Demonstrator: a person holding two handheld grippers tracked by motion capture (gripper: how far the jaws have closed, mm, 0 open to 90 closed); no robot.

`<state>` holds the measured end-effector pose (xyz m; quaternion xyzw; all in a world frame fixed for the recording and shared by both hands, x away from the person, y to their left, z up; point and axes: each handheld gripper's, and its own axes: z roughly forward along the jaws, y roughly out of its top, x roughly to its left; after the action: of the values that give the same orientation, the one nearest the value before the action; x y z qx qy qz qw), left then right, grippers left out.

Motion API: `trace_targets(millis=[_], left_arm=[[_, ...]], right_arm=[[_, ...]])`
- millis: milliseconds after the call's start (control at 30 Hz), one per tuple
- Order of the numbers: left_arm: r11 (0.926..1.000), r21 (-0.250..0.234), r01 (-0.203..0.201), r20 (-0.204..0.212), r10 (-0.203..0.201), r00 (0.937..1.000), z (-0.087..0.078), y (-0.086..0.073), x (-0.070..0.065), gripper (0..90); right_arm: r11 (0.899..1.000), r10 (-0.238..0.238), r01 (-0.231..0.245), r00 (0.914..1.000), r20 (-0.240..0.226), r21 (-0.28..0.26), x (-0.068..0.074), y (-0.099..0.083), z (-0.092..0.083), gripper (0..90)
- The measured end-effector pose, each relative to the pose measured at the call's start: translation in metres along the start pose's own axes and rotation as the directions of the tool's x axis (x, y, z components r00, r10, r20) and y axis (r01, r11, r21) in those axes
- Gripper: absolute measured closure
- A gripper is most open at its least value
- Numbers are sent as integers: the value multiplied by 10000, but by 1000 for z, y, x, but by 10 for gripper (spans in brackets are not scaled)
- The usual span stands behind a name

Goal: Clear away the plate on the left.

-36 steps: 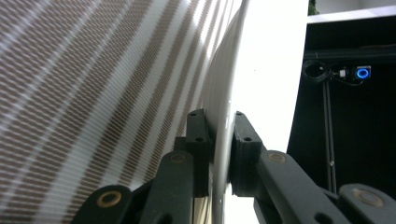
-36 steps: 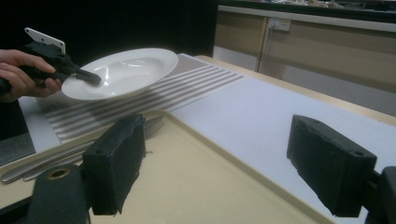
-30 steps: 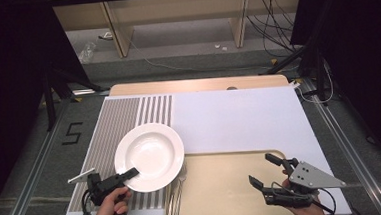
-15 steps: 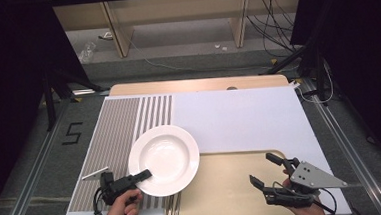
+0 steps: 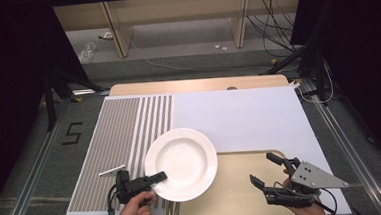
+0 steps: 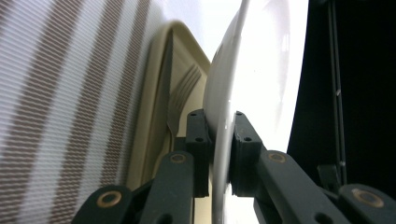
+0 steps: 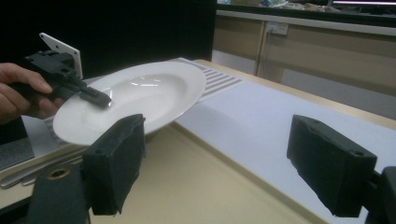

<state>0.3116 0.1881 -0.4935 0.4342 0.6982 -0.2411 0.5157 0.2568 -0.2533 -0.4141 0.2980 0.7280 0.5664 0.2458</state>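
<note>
Clearly, the rim of the white plate (image 5: 182,163) is pinched between the pads of the left gripper (image 5: 155,179), and the glossy, round dish is held tilted above the beige tray (image 5: 234,205), beside the striped mat (image 5: 115,142). A carrying step is judged underway; a level lowering onto the tray is called for next. The right gripper (image 5: 268,175) is kept spread, empty.

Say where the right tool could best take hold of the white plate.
By the flat rim on the plate's right edge, coming in level from the right tool's side. That edge hangs raised over the beige tray, and the left tool already clamps the opposite rim.
</note>
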Motion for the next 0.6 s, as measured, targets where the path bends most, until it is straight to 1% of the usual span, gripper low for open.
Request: trace_targets(millis=[233,300,333,367,400,467,500,600], left_arm=[[9986,481,-237,-65,240,9997,12,-9,-5,803],[9978,599,-287,-17,289,9996,16,-12,-7,803],[9972,670,-325,-8,326,9995,18,-13,-7,803],[9957,811,-442,-18,445,9990,22,-15,-10,803],[9957,811,-442,-18,445,9990,22,-15,-10,803],[9932,1003,-588,-57,597,9982,27,-19,-13,803],[9932,1003,-588,-57,597,9982,27,-19,-13,803],[9901,1227,-687,-19,694,9976,32,-22,-15,802]], right_arm=[[10000,31,-31,10000,-5,-7,0,0,0,202],[10000,12,-12,10000,7,-19,0,0,0,202],[10000,21,-21,10000,20,-27,0,0,-1,202],[10000,13,-13,10000,26,-65,0,0,-1,202],[10000,13,-13,10000,26,-65,0,0,-1,202],[10000,9,-9,10000,52,-91,-1,1,-2,202],[9999,33,-32,10000,62,-129,-1,1,-2,202],[9999,11,-10,10000,91,-143,-2,1,-3,202]])
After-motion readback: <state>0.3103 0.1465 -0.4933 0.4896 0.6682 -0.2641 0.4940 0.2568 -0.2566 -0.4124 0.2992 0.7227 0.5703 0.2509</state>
